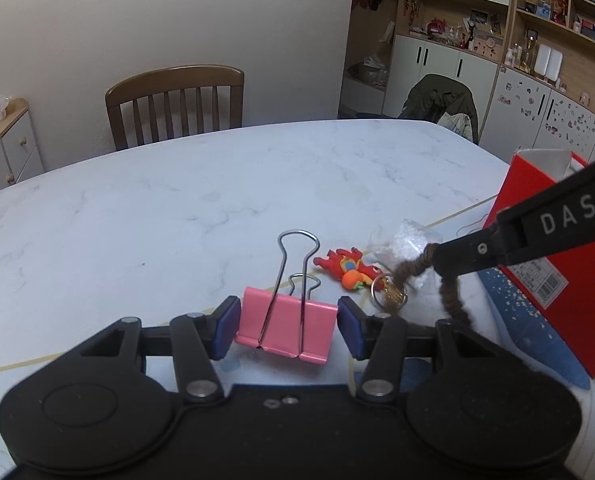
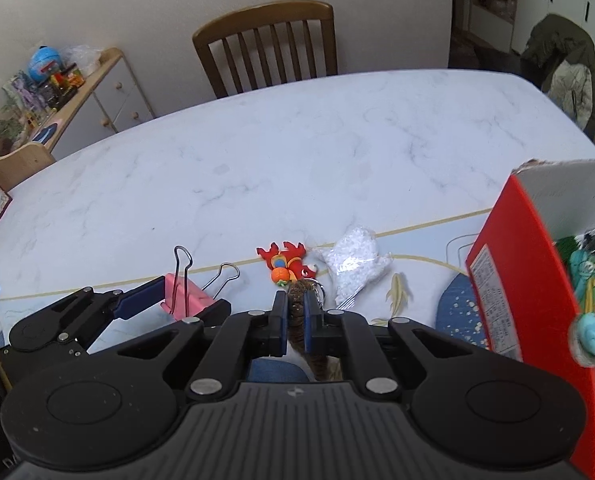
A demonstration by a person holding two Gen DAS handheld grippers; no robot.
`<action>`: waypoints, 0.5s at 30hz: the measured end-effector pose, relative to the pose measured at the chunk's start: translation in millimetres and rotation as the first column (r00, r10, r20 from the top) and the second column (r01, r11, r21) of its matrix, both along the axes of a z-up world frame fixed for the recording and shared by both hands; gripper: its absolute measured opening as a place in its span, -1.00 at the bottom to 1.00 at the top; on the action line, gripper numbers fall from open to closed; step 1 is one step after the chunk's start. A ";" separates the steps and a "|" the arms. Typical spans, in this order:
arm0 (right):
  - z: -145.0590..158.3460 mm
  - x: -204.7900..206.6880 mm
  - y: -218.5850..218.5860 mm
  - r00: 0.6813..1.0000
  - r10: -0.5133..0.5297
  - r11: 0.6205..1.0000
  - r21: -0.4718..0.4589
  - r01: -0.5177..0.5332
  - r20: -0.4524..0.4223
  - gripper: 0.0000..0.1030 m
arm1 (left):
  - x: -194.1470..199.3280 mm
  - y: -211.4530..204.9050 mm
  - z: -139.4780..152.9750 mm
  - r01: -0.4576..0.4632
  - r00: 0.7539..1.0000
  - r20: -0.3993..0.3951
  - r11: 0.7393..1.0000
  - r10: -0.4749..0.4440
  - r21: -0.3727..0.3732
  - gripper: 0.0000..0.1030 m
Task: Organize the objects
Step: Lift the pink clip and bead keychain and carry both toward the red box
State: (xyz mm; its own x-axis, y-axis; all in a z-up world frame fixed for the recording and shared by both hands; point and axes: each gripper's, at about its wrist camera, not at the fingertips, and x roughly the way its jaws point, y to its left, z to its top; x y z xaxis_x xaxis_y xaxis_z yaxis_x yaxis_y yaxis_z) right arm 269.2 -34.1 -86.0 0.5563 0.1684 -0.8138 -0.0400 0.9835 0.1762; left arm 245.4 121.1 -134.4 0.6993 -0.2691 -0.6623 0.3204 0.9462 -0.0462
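- The left hand-held gripper (image 1: 289, 330) brackets the pink metal binder clip (image 1: 287, 330) on the white marble-patterned tabletop (image 1: 177, 208), pads not yet touching; squeeze its flat sides squarely.
- The right hand-held gripper (image 2: 295, 322) pinches the brown braided cord (image 2: 297, 300); lift gently toward the red cardboard box (image 2: 509, 264).

A binder clip (image 1: 287, 330) sits between the left claw's (image 1: 288, 330) fingers; toy (image 1: 347, 267) and bag (image 1: 407, 245) ahead-right, box (image 1: 557, 292) farther right.
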 end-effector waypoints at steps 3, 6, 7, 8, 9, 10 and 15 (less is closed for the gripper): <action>5.3 -6.5 -3.6 1.000 0.008 1.000 0.001 -0.008 0.002 -0.87 | -5.5 -1.2 4.5 -0.003 1.000 -0.007 1.000 0.003 -0.005 0.00; 10.7 -14.2 -7.9 1.000 0.015 1.000 0.005 -0.015 0.007 -0.87 | -11.2 -3.2 9.0 -0.005 1.000 -0.015 1.000 0.005 -0.007 0.00; 12.8 -17.3 -9.7 1.000 0.018 1.000 0.007 -0.018 0.008 -0.87 | -13.1 -3.9 10.9 -0.005 1.000 -0.016 1.000 0.005 -0.007 0.00; 14.8 -20.3 -11.5 1.000 0.019 1.000 0.011 -0.019 0.009 -0.87 | -15.2 -4.7 13.2 -0.005 1.000 -0.018 1.000 0.005 -0.009 0.00; 17.2 -23.5 -13.8 1.000 0.020 1.000 0.016 -0.021 0.011 -0.87 | -17.6 -5.8 15.4 -0.004 1.000 -0.019 1.000 0.004 -0.012 0.00; 19.7 -26.4 -16.1 1.000 0.021 1.000 0.021 -0.021 0.012 -0.87 | -20.1 -7.1 17.5 -0.003 1.000 -0.020 1.000 0.003 -0.015 0.00; 33.1 -42.9 -30.9 0.999 0.025 0.998 0.057 -0.026 0.023 -0.87 | -33.0 -11.9 33.1 0.007 1.000 -0.014 0.999 -0.008 -0.051 0.00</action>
State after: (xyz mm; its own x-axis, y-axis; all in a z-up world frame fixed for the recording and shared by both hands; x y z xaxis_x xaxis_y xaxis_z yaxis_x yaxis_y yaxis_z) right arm 226.3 -65.1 -53.0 0.5691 0.2288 -0.7898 -0.0692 0.9704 0.2312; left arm 212.4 109.2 -101.3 0.6879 -0.3075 -0.6574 0.3263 0.9401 -0.0984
